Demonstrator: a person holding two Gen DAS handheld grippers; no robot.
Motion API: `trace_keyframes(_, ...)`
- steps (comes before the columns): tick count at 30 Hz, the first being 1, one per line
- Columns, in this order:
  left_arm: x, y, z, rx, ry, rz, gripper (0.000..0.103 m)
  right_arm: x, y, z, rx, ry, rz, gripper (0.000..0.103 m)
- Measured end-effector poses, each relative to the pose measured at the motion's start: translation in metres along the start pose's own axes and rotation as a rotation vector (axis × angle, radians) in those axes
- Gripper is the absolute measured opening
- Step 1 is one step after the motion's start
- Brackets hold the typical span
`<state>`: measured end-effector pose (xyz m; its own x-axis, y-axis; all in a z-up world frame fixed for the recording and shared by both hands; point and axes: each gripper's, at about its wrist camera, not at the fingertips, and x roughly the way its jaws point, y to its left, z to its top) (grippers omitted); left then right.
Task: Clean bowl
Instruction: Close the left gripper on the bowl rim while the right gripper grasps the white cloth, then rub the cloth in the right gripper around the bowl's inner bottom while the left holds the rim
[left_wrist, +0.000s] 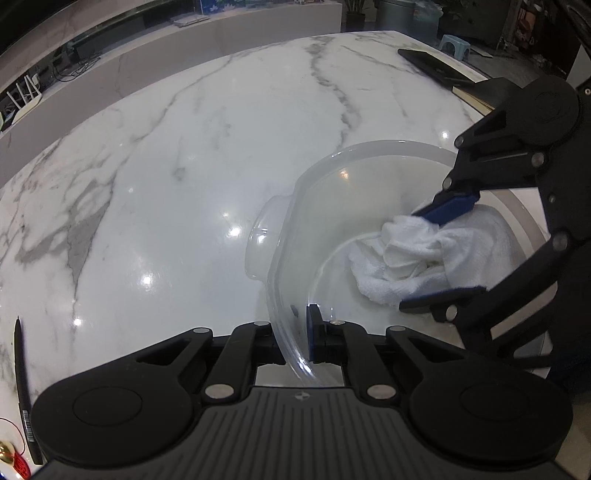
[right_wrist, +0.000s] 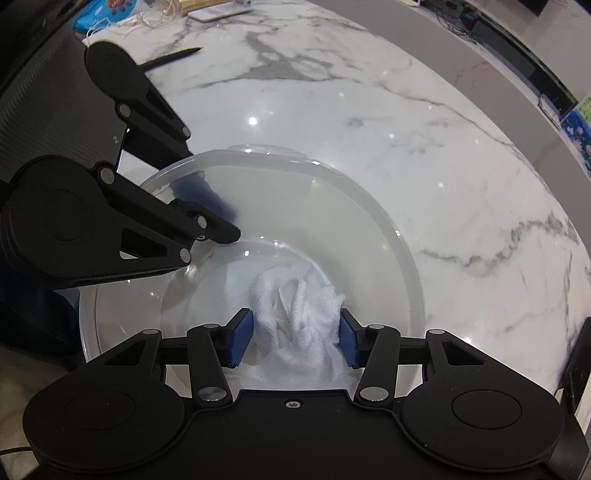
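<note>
A clear plastic bowl (left_wrist: 317, 206) is tilted on its side on the white marble table (left_wrist: 184, 166). My left gripper (left_wrist: 295, 332) is shut on the bowl's rim, one blue pad inside and one finger outside. My right gripper (right_wrist: 295, 338) is shut on a crumpled white cloth (right_wrist: 295, 310) and holds it inside the bowl (right_wrist: 369, 229) against its bottom. In the left wrist view the right gripper (left_wrist: 432, 258) reaches in from the right with the cloth (left_wrist: 417, 258) between its blue pads. The left gripper (right_wrist: 218, 218) shows at the bowl's left rim in the right wrist view.
A black pen (left_wrist: 24, 391) lies at the table's left edge by a red-and-gold charm (left_wrist: 11, 458). A black phone (left_wrist: 432, 66) and a notebook (left_wrist: 476, 98) lie at the far right corner. Another pen (right_wrist: 173, 57), a blue packet (right_wrist: 103, 14) and a white device (right_wrist: 218, 13) lie at the far edge.
</note>
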<state>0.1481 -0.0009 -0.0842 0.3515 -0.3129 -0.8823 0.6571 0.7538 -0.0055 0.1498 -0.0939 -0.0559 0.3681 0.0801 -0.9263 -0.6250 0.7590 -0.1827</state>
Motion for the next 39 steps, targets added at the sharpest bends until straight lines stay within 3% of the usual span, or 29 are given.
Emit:
trace_keyframes(2, 0.001, 0.003, -0.001, -0.017, 0.003, -0.014, 0.007, 0.001, 0.004, 0.001, -0.019, 0.008, -0.020, 0.043)
trace_keyframes(3, 0.001, 0.004, -0.001, -0.022, 0.003, -0.016, 0.007, 0.002, 0.005, 0.001, -0.029, 0.013, -0.029, 0.035)
trace_keyframes(4, 0.001, 0.005, -0.001, -0.026, 0.003, -0.018, 0.007, 0.002, 0.005, 0.002, -0.035, 0.019, -0.026, 0.018)
trace_keyframes(13, -0.001, 0.005, -0.002, -0.028, 0.002, -0.002, 0.008, -0.010, 0.005, 0.003, -0.018, 0.023, 0.039, 0.014)
trace_keyframes(17, -0.001, 0.004, -0.003, -0.027, 0.002, 0.000, 0.008, -0.023, 0.004, 0.008, 0.014, -0.008, 0.125, 0.014)
trace_keyframes(23, -0.001, 0.005, -0.003, -0.025, 0.000, -0.004, 0.008, -0.017, 0.019, 0.007, -0.026, 0.034, 0.192, 0.014)
trace_keyframes(29, -0.001, 0.005, -0.005, -0.007, -0.004, -0.002, 0.009, -0.010, 0.024, 0.007, -0.052, 0.082, 0.138, 0.014)
trace_keyframes(34, -0.002, 0.002, -0.006, 0.017, -0.007, 0.000, 0.006, -0.008, 0.021, 0.012, -0.051, 0.075, 0.048, 0.014)
trace_keyframes(39, -0.001, 0.001, -0.006, 0.028, -0.009, -0.004, 0.007, -0.005, 0.014, 0.019, -0.034, 0.046, 0.019, 0.014)
